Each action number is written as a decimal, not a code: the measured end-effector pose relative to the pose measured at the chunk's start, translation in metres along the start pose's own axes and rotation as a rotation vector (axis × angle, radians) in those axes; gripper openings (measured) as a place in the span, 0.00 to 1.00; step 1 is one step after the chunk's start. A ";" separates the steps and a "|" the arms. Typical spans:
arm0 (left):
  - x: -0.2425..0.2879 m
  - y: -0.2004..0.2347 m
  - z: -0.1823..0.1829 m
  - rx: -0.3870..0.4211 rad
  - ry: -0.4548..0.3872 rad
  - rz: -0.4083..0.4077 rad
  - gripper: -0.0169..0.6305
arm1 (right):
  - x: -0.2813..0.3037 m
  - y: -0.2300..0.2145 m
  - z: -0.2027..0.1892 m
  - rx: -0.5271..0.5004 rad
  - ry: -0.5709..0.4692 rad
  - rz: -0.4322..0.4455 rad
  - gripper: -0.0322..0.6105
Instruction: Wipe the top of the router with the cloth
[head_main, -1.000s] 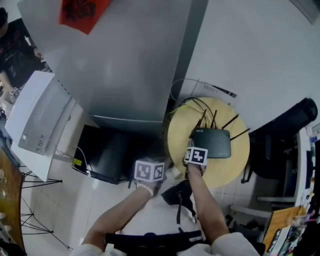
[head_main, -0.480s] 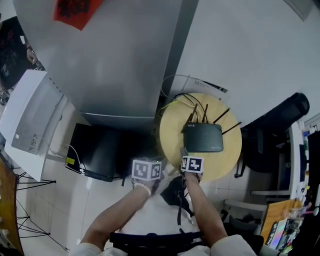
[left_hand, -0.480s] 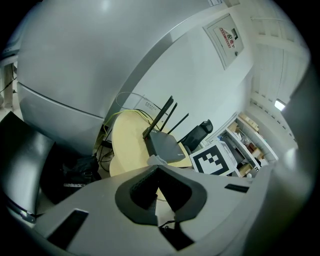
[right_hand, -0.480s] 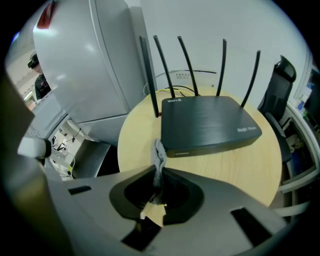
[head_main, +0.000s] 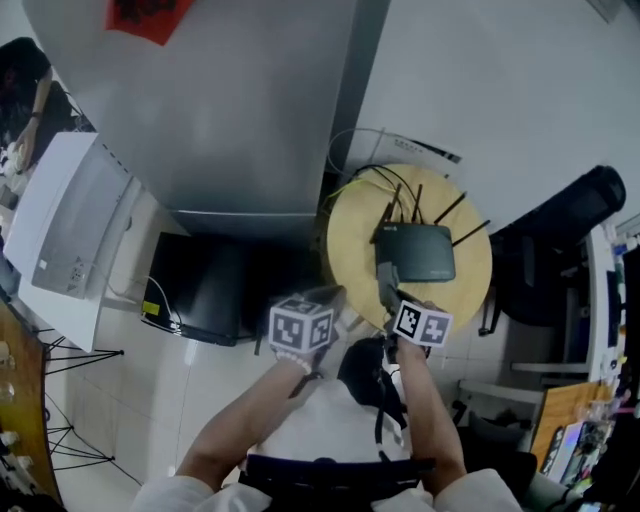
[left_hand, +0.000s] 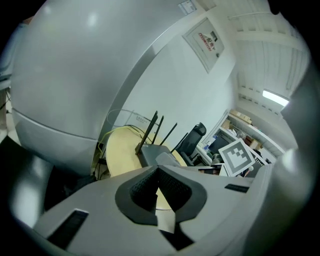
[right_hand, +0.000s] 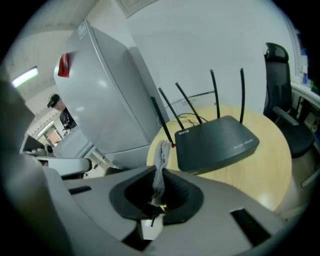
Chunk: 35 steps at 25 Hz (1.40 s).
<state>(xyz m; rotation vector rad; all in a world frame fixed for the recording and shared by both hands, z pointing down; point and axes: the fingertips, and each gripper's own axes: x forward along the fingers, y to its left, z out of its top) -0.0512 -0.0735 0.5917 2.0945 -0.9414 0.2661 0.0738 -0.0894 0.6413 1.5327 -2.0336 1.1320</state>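
Observation:
A black router (head_main: 418, 252) with several antennas lies on a round yellow table (head_main: 470, 300). In the right gripper view the router (right_hand: 217, 141) sits just beyond the jaws. My right gripper (right_hand: 159, 187) is shut on a grey cloth (right_hand: 161, 160), which stands up as a thin strip near the router's near left corner. In the head view the cloth (head_main: 388, 276) hangs off the right gripper (head_main: 392, 292) at the table's near edge. My left gripper (left_hand: 157, 172) is shut with nothing in it, and it hovers left of the table (head_main: 333, 298).
A large grey cabinet (head_main: 250, 110) with a red paper stands behind and left of the table. Cables (head_main: 365, 180) loop at the table's back edge. A black office chair (head_main: 575, 225) is to the right, and a black box (head_main: 205, 290) and a white unit (head_main: 60, 235) sit on the floor to the left.
My right gripper with the cloth has drawn back from the router toward the table's near edge. The left gripper has stayed beside the table. The head view has shifted slightly.

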 end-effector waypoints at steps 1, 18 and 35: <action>-0.005 -0.004 0.004 0.027 -0.012 -0.006 0.02 | -0.012 0.000 0.002 0.017 -0.027 0.015 0.12; -0.016 -0.090 -0.022 0.085 -0.058 -0.012 0.02 | -0.153 -0.047 -0.034 -0.004 -0.156 -0.007 0.11; -0.030 -0.141 -0.085 0.091 -0.017 0.027 0.02 | -0.214 -0.068 -0.068 0.040 -0.210 0.052 0.11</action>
